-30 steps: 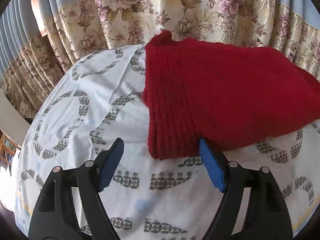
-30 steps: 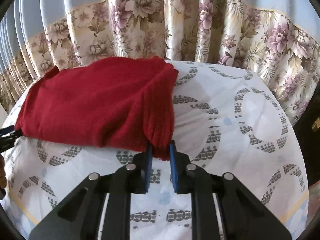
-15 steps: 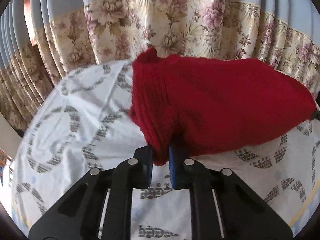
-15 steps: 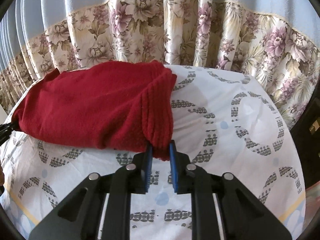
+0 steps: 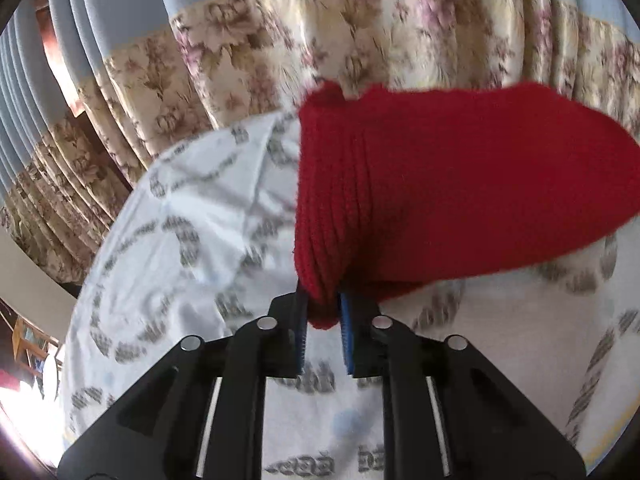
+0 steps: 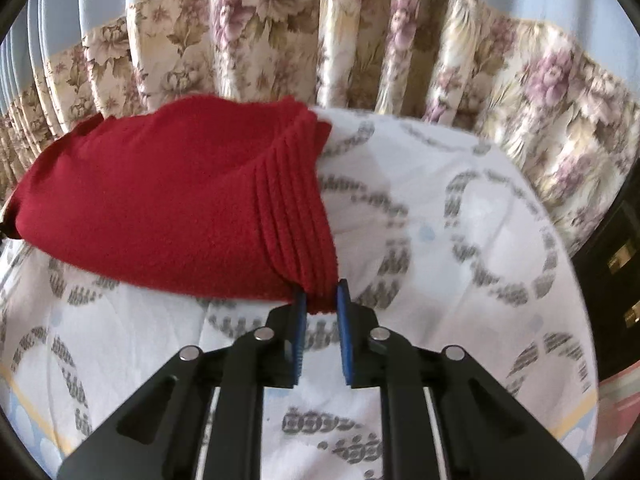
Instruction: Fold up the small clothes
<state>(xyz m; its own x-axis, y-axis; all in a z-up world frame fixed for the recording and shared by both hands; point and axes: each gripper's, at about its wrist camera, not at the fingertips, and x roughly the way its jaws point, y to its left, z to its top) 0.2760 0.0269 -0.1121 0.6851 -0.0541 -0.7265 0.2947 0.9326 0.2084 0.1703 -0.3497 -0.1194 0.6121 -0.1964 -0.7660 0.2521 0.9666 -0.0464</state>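
A red knitted garment with ribbed ends is held up off a white patterned bed sheet. My left gripper is shut on the garment's near left ribbed corner. My right gripper is shut on the near right ribbed corner of the same garment. The near edge hangs lifted between the two grippers, while the far edge rests on the sheet. The sheet under the garment is hidden.
A floral curtain with a blue top hangs right behind the bed. Dark furniture stands at the right edge of the right wrist view. Wooden furniture shows at the far left of the left wrist view.
My left gripper went from open beside the garment's left corner to shut on it. Both grippers have since lifted the near edge up and away from the sheet.
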